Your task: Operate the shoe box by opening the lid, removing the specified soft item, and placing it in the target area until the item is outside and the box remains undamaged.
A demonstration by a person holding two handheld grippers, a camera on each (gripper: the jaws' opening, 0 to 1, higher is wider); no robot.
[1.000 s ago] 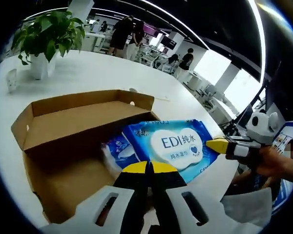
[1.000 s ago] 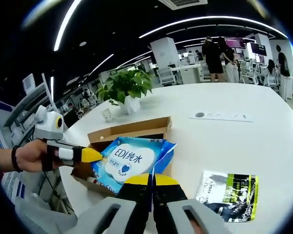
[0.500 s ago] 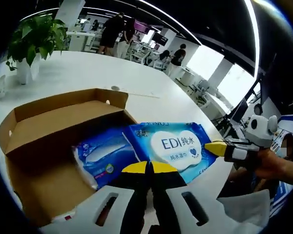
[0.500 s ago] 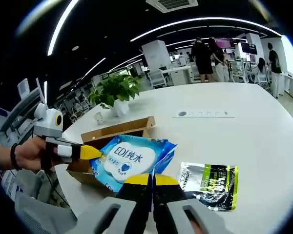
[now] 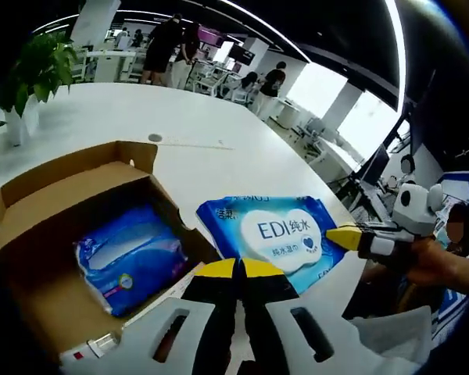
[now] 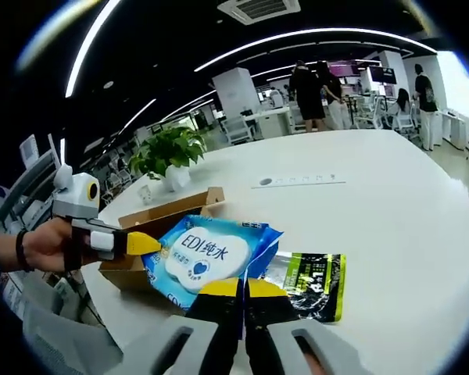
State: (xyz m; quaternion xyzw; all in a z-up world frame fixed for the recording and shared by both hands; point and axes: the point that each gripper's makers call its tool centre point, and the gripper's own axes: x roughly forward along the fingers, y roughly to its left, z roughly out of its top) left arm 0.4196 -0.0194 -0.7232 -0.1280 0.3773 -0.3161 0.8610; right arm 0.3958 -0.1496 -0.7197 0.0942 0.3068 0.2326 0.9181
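**Wet wipes pack held up beside the open box**

You hold the blue wet wipes pack [image 5: 275,236] up in the air, just beside the open cardboard shoe box [image 5: 59,183]. Your left gripper [image 5: 238,269] pinches one edge of the pack, jaws closed tight. Your right gripper [image 6: 243,288] pinches the other edge, jaws closed too. A second blue pack [image 5: 133,256] lies inside the box. A green and black packet [image 6: 313,275] lies on the white table [image 6: 391,203]. A potted plant [image 6: 169,155] stands behind the box.
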